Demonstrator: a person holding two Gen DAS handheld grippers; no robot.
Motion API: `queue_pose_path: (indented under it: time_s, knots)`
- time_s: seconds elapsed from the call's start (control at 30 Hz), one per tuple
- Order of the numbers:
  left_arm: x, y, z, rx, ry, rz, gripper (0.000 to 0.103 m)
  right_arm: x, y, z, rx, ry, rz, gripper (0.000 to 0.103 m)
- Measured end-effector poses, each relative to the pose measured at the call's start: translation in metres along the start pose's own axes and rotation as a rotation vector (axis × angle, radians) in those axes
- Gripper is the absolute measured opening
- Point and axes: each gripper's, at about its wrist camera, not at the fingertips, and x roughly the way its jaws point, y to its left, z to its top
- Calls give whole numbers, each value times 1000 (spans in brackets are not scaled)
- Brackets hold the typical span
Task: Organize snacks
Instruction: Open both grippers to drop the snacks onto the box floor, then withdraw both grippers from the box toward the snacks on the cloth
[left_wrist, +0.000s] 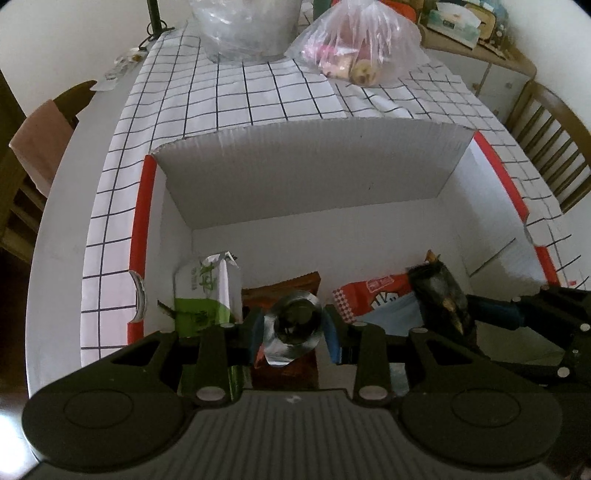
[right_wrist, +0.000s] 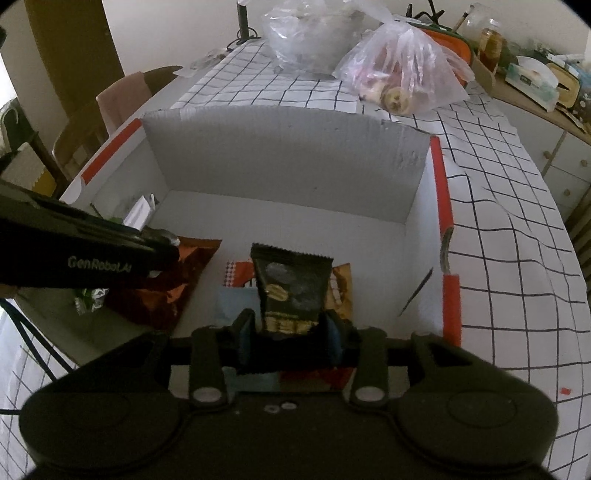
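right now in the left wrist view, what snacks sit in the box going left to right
green and white packet → brown packet → red and white packet → black packet in the right tongs

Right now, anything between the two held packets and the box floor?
Yes. Under the silver packet in the left gripper lies a brown packet; under the black packet in the right gripper, red and blue ones.

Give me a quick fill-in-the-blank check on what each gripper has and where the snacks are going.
1. The left gripper has a ____ foil packet between its fingers.
2. The right gripper has a ____ packet with gold print.
3. Both hang over the open white cardboard ____.
4. Behind the box, a clear plastic bag sits on a ____-patterned tablecloth.

Missing words: silver; black; box; grid
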Motion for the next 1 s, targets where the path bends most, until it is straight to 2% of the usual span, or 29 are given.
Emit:
queue_pose_path:
  time_s: [0.17, 0.27, 0.47, 0.63, 0.7, 1.0]
  knots:
    - [-11, 1, 0, -2, -24, -12, 36, -9, -1, 0, 23, -18, 10, 48]
    - [-20, 2, -1, -11, -44, -15, 42, -17, 0, 0, 27, -37, 10, 52]
    - [-40, 4, -6, -19, -86, -31, 44, -37, 1, -1, 50, -78, 5, 62]
    - [-63, 6, -15, -27, -138, -41, 61, -58, 2, -5, 71, -119, 13, 68]
    - [-73, 9, -19, -35, -161, -47, 63, -66, 4, -8, 77, -135, 14, 72]
    - [-109, 12, -44, -38, -224, -70, 67, -104, 20, -24, 63, -218, 29, 87]
